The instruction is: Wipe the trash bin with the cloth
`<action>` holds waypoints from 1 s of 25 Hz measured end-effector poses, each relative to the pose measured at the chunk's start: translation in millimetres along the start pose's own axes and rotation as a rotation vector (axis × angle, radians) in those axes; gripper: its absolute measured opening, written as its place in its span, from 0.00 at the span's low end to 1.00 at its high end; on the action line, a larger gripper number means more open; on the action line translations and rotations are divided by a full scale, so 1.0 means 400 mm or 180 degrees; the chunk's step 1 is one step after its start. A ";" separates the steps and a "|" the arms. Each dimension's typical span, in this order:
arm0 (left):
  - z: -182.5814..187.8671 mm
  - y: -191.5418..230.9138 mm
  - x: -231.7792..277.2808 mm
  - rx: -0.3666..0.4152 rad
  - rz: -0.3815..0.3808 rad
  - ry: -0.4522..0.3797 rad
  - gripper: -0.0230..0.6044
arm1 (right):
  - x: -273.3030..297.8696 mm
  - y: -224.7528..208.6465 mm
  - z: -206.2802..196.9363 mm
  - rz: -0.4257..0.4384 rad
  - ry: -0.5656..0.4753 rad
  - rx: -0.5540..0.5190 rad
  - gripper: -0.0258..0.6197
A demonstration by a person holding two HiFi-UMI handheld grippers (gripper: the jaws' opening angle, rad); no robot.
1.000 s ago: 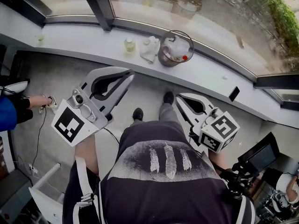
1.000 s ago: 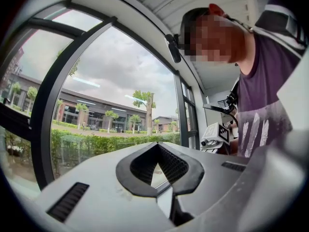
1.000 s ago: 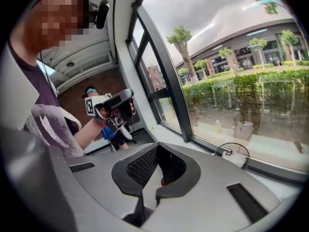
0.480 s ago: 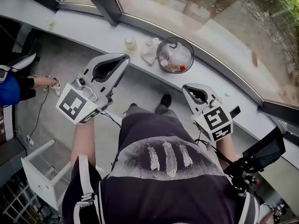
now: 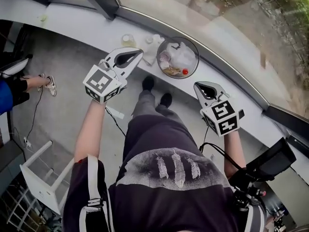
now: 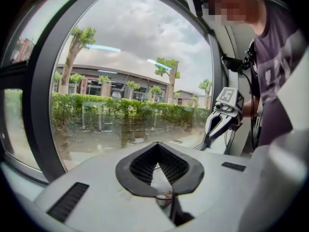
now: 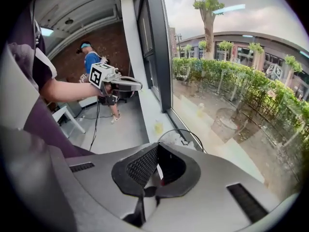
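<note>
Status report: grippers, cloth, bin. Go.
Left gripper and right gripper both shut, empty. Cloth lies on sill beside trash bin, not picked up. Small bottle left of cloth.

Wearer seen from above: a dark purple short-sleeved T-shirt (image 5: 159, 207) printed with three pale feathers (image 5: 175, 167), dark trousers (image 5: 149, 117), black shoes (image 5: 148, 83) and white webbing straps (image 5: 91, 178) at the left shoulder. Left gripper (image 5: 138, 52) and right gripper (image 5: 196, 85) — each a pale grey moulded shell with a teardrop opening lined by black ribbed pads (image 6: 142, 166), plus a cube (image 5: 101, 82) bearing black-and-white square markers. A thin black cable (image 5: 210, 146) trails beside the right forearm.
</note>
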State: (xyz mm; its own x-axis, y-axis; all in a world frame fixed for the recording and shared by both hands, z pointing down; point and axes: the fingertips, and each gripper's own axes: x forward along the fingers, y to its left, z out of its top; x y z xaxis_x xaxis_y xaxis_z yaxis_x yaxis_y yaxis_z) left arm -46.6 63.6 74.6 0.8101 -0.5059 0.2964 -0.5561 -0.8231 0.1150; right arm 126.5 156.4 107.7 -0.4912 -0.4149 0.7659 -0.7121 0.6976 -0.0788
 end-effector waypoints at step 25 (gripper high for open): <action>-0.806 0.252 0.504 -0.0185 -0.0396 0.1349 0.69 | 0.371 -0.338 -0.394 -0.0810 0.0966 0.1687 0.23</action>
State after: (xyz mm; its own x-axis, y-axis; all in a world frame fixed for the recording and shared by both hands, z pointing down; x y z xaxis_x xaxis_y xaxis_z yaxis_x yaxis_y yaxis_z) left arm 0.8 -38.0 451.8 0.7305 -0.2435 0.6381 -0.4785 -0.8491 0.2239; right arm 229.2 92.6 332.6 -0.1671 -0.2916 0.9418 -0.9758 0.1854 -0.1157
